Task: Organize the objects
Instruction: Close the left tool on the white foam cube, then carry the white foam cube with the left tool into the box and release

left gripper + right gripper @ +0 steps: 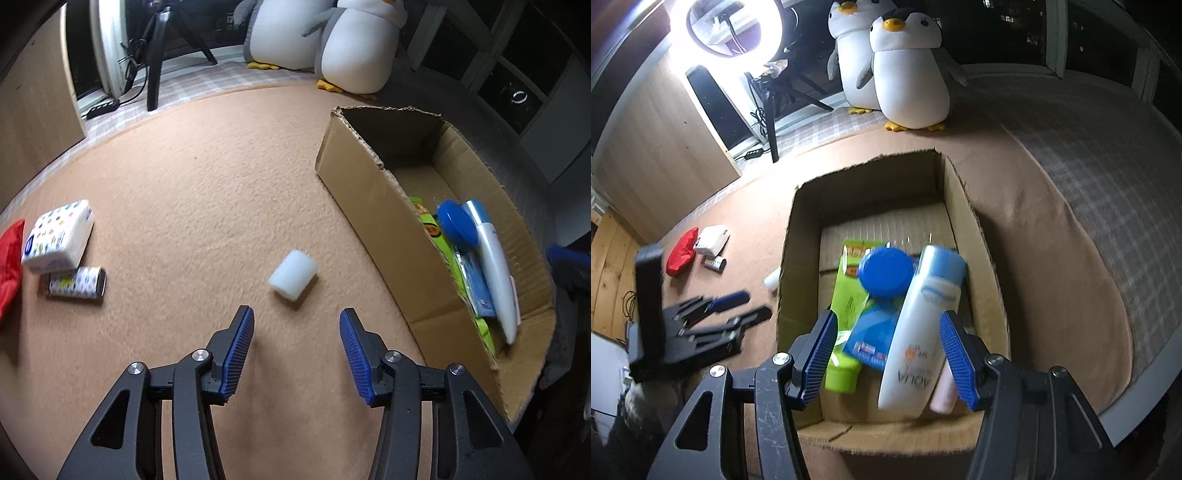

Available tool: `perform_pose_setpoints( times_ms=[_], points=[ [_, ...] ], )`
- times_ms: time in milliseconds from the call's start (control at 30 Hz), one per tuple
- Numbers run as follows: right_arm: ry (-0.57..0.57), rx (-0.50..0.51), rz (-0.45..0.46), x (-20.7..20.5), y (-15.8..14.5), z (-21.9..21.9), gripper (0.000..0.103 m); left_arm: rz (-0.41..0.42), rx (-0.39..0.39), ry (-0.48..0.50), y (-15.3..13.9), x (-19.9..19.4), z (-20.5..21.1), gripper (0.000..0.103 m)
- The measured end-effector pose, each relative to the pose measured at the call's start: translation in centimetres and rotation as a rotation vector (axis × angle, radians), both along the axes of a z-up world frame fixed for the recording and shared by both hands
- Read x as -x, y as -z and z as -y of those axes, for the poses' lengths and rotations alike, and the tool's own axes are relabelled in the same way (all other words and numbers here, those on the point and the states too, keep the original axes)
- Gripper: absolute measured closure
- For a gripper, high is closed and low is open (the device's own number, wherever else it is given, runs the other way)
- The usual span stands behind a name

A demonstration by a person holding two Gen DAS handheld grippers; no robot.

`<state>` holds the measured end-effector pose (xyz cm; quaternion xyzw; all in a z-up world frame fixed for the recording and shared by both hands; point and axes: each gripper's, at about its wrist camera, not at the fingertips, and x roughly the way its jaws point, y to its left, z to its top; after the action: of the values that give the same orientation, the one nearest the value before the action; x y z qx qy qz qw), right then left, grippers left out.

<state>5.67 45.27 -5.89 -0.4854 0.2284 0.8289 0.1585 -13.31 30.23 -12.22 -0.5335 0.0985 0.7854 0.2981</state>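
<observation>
Both my tongs spread wide, nothing held.

My left tongs (297, 321) hang over the tan carpet (192, 192), the white foam roll (293, 275) just ahead; my right tongs (888, 325) hover above the cardboard box (975, 229), over the white bottle (919, 325).

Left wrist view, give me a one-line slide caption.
Open left gripper faces a white foam roll on carpet beside the cardboard box.

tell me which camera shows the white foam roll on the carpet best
The left wrist view. The white foam roll lies in full sight on the carpet, just ahead of the open left gripper. In the right wrist view only a sliver shows, the rest hidden behind the cardboard box wall.
</observation>
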Motion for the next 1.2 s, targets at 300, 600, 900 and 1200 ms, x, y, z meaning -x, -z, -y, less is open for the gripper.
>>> perform_pose_setpoints(
  times_ms=[300,600,900,1200],
  points=[
    [0.013,0.014,-0.005,-2.8,-0.5,1.7,0.049,-0.003,0.034,0.027,1.0,2.2,-1.5,0.054],
    [0.042,0.038,-0.011,-4.0,-0.2,1.0,0.049,-0.032,0.060,0.049,1.1,2.4,-2.1,0.069],
    [0.037,0.040,-0.012,-4.0,-0.3,0.8,0.049,-0.045,0.057,0.045,0.8,2.0,-2.2,0.088],
    [0.041,0.042,-0.015,-4.2,-0.2,0.7,0.049,-0.042,0.002,-0.006,-1.1,2.0,-0.7,0.092]
  ],
)
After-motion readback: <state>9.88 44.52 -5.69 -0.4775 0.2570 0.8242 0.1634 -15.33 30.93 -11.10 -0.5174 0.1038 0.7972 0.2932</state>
